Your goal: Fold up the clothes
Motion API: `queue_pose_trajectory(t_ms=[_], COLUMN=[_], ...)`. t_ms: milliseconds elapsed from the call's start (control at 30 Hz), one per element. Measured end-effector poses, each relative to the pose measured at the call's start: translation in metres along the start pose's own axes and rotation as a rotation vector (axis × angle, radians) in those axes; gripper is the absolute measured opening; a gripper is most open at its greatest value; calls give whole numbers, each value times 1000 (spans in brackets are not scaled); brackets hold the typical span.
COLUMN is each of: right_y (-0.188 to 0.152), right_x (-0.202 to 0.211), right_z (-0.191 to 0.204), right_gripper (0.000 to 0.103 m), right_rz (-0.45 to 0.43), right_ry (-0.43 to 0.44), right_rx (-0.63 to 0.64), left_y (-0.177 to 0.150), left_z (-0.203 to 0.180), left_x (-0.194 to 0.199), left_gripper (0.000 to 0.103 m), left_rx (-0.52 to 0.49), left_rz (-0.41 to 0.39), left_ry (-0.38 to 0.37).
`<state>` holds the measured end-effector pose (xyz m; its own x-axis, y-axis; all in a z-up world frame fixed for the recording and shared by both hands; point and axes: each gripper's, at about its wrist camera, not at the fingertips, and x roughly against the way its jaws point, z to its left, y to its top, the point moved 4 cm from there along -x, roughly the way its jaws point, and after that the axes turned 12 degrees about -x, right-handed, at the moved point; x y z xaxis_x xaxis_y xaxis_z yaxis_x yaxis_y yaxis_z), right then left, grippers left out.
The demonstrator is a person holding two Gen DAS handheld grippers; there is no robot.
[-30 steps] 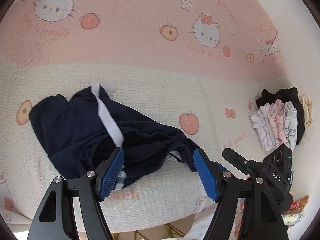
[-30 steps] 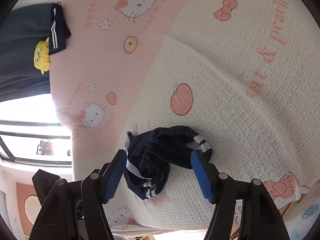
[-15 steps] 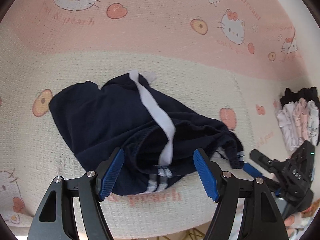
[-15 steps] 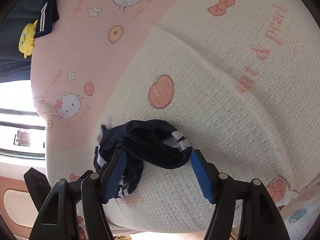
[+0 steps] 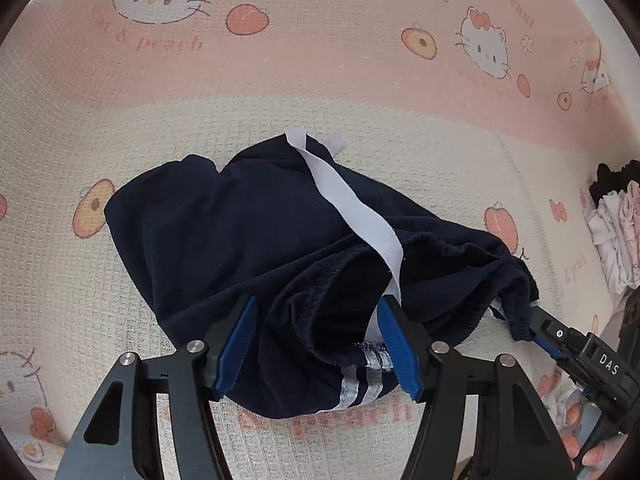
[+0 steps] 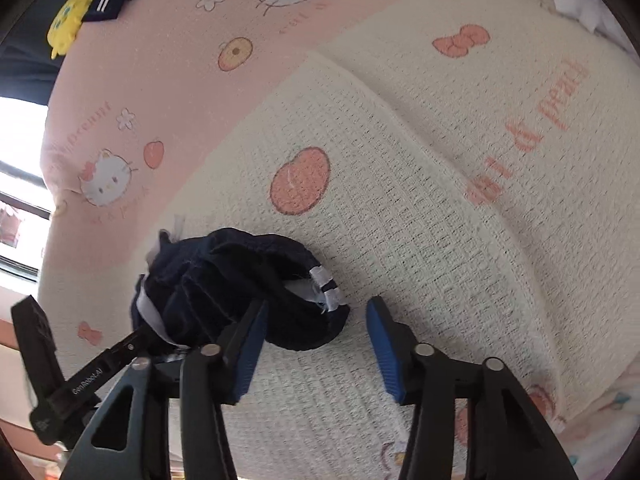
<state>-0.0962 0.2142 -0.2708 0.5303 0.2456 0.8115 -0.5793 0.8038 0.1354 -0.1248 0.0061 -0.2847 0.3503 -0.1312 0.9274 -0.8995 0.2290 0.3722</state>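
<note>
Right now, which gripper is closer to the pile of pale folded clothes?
Right. The right gripper sits at the shorts' edge nearest the folded clothes; the left gripper straddles the shorts further away.

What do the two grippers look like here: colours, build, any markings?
Both match: black plastic linkage arms with triangular cut-outs and silver pivot screws, carrying two fingers faced with ribbed blue pads. Seen from the left wrist view, the right gripper carries white "DAS" lettering; from the right wrist view, the left gripper reads "GenRobot.AI". No cables or sleeves show.
</note>
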Motion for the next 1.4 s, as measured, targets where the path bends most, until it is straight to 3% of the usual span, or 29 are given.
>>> queue_pose_trajectory(t_ms=[133, 367, 533, 600, 667, 767, 1033, 1133, 1400], right_y=[4, 4, 0, -4, -9, -11, -11, -9, -3], right_x=[-2, -7, -14, -18, -23, -26, -8, 0, 16], right_z=[-7, -3, 12, 19, 27, 32, 29, 23, 4], right_gripper=[29, 28, 28, 28, 16, 8, 6, 6, 6], right_rz=[-37, -64, -88, -102, -121, -137, -181, -161, -147], right_ry=[-7, -39, -126, -177, -243, -281, -304, -266, -302], right_rx=[-25, 9, 134, 207, 288, 337, 309, 289, 286], left_y=[-2, -8, -9, -7, -6, -4, 13, 18, 51], left_z=[-2, -3, -4, -2, -1, -1, -14, -31, -51], left_x=[-5, -17, -12, -10, -9, -5, 27, 42, 55], left_gripper=[55, 30, 17, 16, 13, 11, 11, 11, 11], left_rx=[12, 5, -15, -8, -3, -6, -48, -75, -148], left_rz=[-2, 21, 5, -2, -3, -8, -79, -99, -140], left_ry=[-16, 28, 49, 41, 37, 42, 69, 70, 47])
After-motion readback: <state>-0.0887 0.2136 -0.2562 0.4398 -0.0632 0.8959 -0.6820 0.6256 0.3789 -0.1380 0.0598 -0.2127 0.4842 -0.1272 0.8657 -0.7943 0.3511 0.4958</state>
